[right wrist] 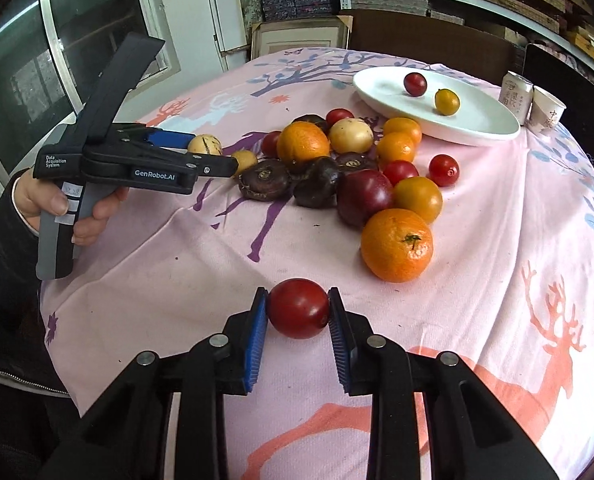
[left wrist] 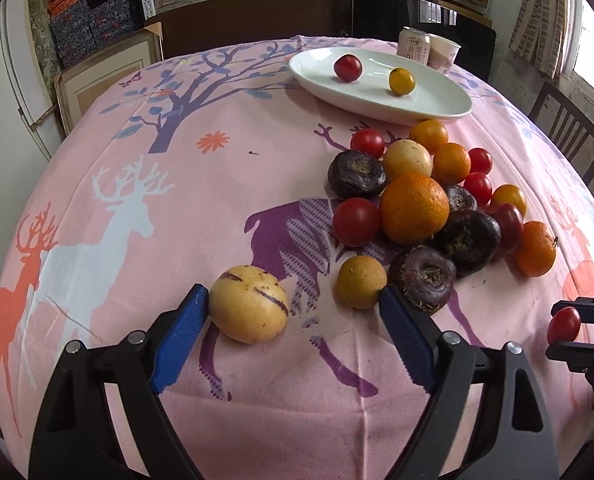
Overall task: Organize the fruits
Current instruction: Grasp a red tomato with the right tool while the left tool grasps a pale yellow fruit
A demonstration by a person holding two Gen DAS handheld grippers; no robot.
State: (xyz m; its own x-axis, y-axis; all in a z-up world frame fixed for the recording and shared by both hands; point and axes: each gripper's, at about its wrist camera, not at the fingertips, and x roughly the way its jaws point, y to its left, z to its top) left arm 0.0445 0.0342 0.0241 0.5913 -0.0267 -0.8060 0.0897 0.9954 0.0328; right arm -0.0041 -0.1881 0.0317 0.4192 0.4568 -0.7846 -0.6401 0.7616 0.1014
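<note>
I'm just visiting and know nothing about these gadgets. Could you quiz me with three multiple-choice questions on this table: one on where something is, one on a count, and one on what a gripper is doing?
1. Where does the white plate sit relative to the fruit pile?
A. On the far side of the pile, near the can
B. Under the pile
C. At the near table edge

2. How many fruits lie on the plate?
A. None
B. Two
C. Five

3. What is the right gripper doing?
A. Standing open over bare cloth
B. Clamping an orange
C. Clamping a red tomato

Answers: 1 A, the plate lies beyond the pile beside the can. 2 B, one red fruit and one yellow fruit. 3 C, both pads press the tomato's sides.
</note>
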